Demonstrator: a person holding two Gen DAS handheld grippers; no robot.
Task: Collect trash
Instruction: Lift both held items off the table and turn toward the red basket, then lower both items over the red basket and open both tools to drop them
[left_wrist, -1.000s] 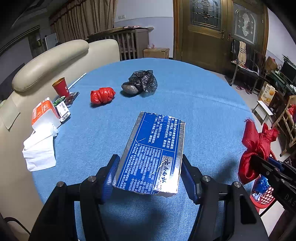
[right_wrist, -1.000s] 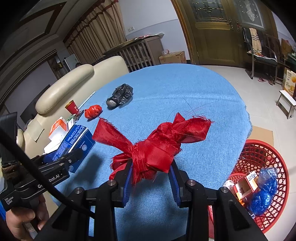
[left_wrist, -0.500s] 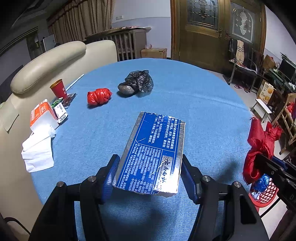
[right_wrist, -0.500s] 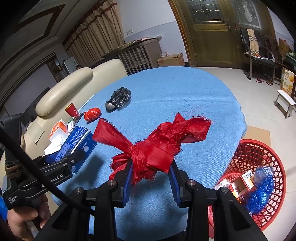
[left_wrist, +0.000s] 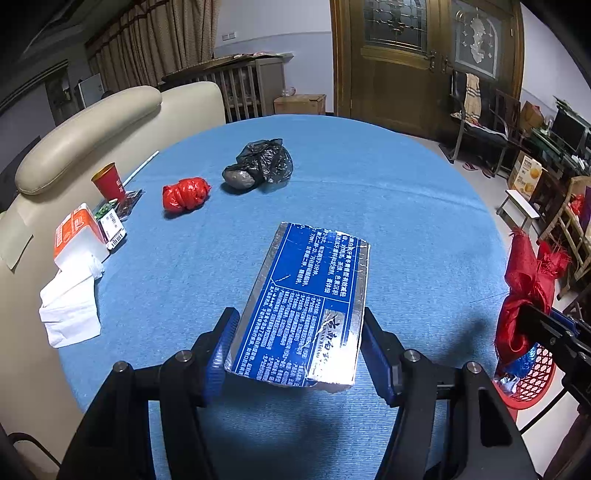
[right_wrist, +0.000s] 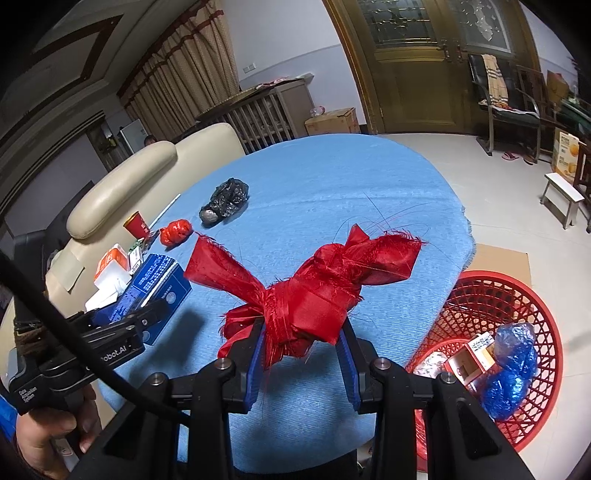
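My left gripper (left_wrist: 297, 345) is shut on a blue and silver box (left_wrist: 306, 306) and holds it above the blue round table (left_wrist: 388, 206). It also shows in the right wrist view (right_wrist: 155, 284). My right gripper (right_wrist: 301, 345) is shut on a knotted red cloth (right_wrist: 317, 291), held over the table's near right edge; the cloth shows at the right in the left wrist view (left_wrist: 524, 291). A red basket (right_wrist: 491, 306) stands on the floor to the right, with a blue bag (right_wrist: 509, 365) and a small carton inside.
On the table lie a red bag ball (left_wrist: 184, 192), a black bag (left_wrist: 262, 166), a red cup (left_wrist: 109, 182), an orange tissue pack (left_wrist: 75, 232), white tissues (left_wrist: 70, 306) and a straw. A beige sofa (left_wrist: 88, 125) borders the left side.
Both grippers have drifted slightly back and right with their loads. The table things sit a little farther off and more of the basket shows in the right wrist view.
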